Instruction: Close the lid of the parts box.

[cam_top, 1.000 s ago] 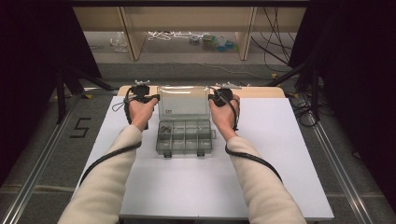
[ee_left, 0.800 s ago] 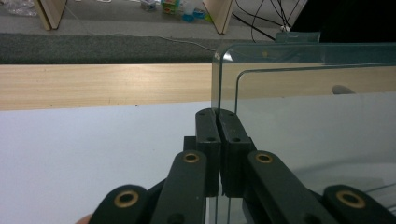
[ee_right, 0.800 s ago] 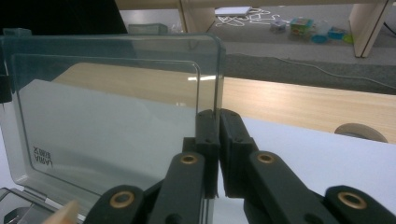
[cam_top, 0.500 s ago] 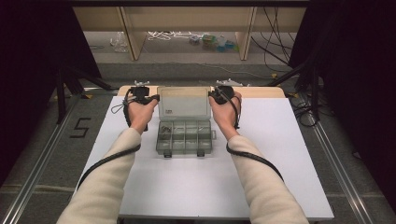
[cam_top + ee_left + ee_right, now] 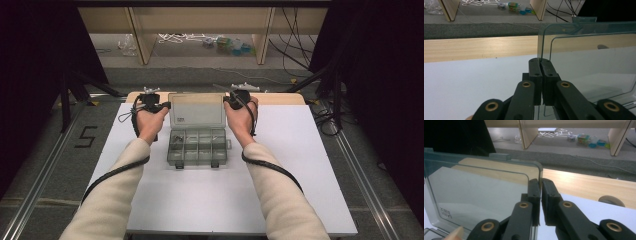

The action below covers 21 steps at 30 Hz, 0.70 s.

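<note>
Jaws on both sides are pinched onto the lid edges. My left gripper (image 5: 540, 65) has its jaws closed on the left edge of the clear smoky plastic lid (image 5: 197, 110), pane running up between the pads in the left gripper view. Right gripper (image 5: 540, 185) same story on the lid's right edge, jaws nearly together with the pane between them.

From the high view: sleeved forearms come in from the bottom, left hand (image 5: 148, 122) and right hand (image 5: 241, 119) flanking the box. The grey compartmented plastic organiser box (image 5: 197, 146) sits mid-bench on the white bench top (image 5: 210, 200), lid standing open off its far side, tilted back. Small dark parts in some compartments; can't tell what they are. Two latches on the near edge.

Beyond the lid, a strip of light wood bench edge (image 5: 474, 47), then grey carpet floor (image 5: 584, 155). Further back, wooden shelf legs (image 5: 141, 35) with white cord and small coloured items (image 5: 589, 139) on the floor between them.
</note>
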### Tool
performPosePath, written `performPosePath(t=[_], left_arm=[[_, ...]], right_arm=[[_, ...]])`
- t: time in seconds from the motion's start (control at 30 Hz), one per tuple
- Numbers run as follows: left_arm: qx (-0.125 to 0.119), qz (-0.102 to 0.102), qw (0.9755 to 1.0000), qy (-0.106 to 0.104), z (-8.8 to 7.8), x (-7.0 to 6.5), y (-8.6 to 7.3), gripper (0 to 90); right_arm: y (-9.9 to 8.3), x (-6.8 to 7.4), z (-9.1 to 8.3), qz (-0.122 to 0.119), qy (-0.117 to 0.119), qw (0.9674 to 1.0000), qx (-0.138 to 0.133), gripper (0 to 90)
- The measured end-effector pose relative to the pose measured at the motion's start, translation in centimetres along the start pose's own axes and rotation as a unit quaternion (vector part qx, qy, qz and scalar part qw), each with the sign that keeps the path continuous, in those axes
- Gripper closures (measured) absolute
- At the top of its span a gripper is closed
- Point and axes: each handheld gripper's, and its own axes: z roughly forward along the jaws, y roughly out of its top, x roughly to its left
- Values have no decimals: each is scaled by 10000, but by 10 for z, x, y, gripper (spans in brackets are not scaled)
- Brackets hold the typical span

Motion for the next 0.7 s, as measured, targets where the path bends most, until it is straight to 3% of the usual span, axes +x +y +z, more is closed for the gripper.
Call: performPosePath(t=[0.4,0.7], left_arm=[[-108,177,9998,-78,-15,-3,-6,881],[-278,188,9994,-98,-23,-5,-13,882]], right_arm=[[-2,5,-15,-111,10,9999,-82,874],[-8,7,-25,-186,89,9996,-196,875]])
